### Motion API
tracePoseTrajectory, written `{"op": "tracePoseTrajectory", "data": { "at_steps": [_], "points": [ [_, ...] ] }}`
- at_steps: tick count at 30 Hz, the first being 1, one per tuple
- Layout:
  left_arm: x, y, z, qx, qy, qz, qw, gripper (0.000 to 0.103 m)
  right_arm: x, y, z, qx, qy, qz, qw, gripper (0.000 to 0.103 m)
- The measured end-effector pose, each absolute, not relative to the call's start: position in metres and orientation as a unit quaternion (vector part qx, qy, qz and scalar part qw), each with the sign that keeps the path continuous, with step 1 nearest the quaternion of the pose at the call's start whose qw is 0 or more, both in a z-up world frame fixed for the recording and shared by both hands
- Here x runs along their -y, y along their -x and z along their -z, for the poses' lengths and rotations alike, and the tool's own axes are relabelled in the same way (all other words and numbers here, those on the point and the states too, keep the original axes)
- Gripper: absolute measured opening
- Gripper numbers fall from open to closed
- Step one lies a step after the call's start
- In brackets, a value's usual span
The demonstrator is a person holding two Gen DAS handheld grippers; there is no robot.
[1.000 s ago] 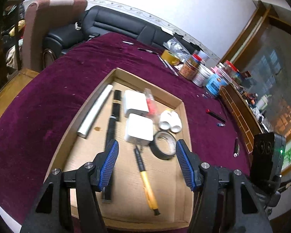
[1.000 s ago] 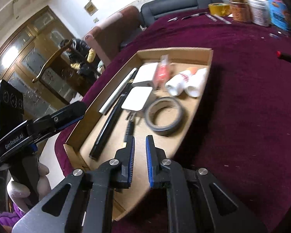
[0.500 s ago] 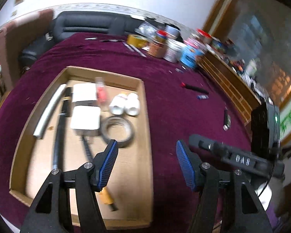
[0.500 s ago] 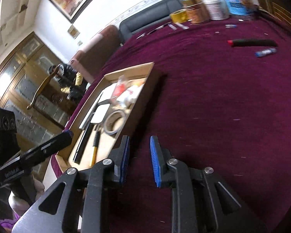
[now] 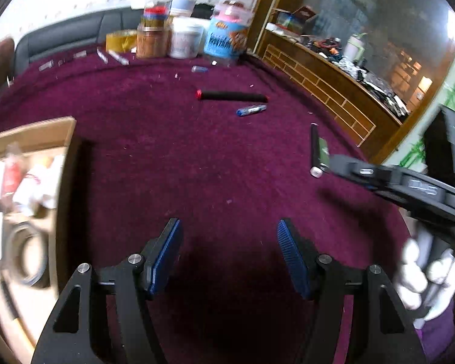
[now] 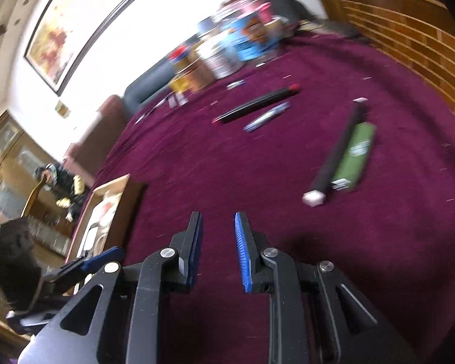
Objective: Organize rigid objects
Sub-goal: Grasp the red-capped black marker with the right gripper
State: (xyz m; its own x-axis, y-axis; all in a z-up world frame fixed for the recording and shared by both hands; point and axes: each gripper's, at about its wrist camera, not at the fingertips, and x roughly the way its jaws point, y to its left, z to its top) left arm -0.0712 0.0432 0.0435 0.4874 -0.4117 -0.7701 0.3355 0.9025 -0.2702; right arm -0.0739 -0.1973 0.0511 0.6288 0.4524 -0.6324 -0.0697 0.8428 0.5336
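Left tongs (image 5: 227, 257) wide and empty, right tongs (image 6: 218, 248) narrowly parted, empty, over maroon counter (image 5: 166, 157), black rod (image 6: 336, 151) beside green lighter (image 6: 355, 154).

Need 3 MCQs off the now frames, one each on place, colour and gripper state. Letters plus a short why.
1. Where does the flat green pack lie?
A. inside the cardboard tray
B. on the maroon cloth, alongside the long black stick with white end caps
C. on the sofa

2. What colour is the tip of the black foam-grip rod?
A. red
B. yellow
C. white

3. What do the left gripper and right gripper hold?
A. each a pen
B. only the right holds tape
C. nothing

Answers:
1 B: the right wrist view shows the two lengthwise together on the maroon cloth.
2 A: a red tip shows at its left end in the left wrist view.
3 C: only cloth shows between both sets of blue pads.
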Motion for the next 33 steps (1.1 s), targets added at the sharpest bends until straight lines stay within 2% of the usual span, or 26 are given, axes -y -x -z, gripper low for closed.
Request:
{"op": "tracePoseTrajectory", "data": {
  "at_steps": [5, 8, 10, 12, 16, 25, 30, 33],
  "points": [
    [-0.041, 0.052, -0.023, -0.473, 0.050, 0.196, 0.858, 0.059, 0.231, 0.054, -0.059, -0.400, -0.234, -0.104, 0.880, 0.019],
    [-0.034, 0.056, -0.021, -0.457, 0.029, 0.201, 0.866, 0.068, 0.241, 0.032, -0.064, -0.403, -0.228, -0.090, 0.882, 0.021],
    [-0.031, 0.056, -0.019, -0.452, 0.024, 0.214, 0.866, 0.079, 0.240, 0.016, -0.066, -0.407, -0.225, -0.086, 0.881, 0.034],
    [-0.035, 0.054, -0.018, -0.449, 0.045, 0.237, 0.860, 0.092, 0.235, -0.005, -0.066, -0.413, -0.220, -0.085, 0.879, 0.039],
    [-0.044, 0.049, -0.019, -0.445, 0.081, 0.265, 0.851, 0.099, 0.226, -0.045, -0.055, -0.443, -0.241, -0.094, 0.859, 0.039],
    [-0.043, 0.047, -0.020, -0.444, 0.085, 0.272, 0.849, 0.101, 0.206, -0.137, -0.023, -0.516, -0.270, -0.059, 0.811, 0.039],
    [-0.043, 0.046, -0.021, -0.444, 0.086, 0.273, 0.849, 0.101, 0.185, -0.172, -0.017, -0.530, -0.246, -0.032, 0.811, 0.040],
    [-0.044, 0.046, -0.021, -0.445, 0.086, 0.273, 0.849, 0.101, 0.157, -0.183, -0.019, -0.530, -0.196, -0.019, 0.825, 0.042]
  ]
}}
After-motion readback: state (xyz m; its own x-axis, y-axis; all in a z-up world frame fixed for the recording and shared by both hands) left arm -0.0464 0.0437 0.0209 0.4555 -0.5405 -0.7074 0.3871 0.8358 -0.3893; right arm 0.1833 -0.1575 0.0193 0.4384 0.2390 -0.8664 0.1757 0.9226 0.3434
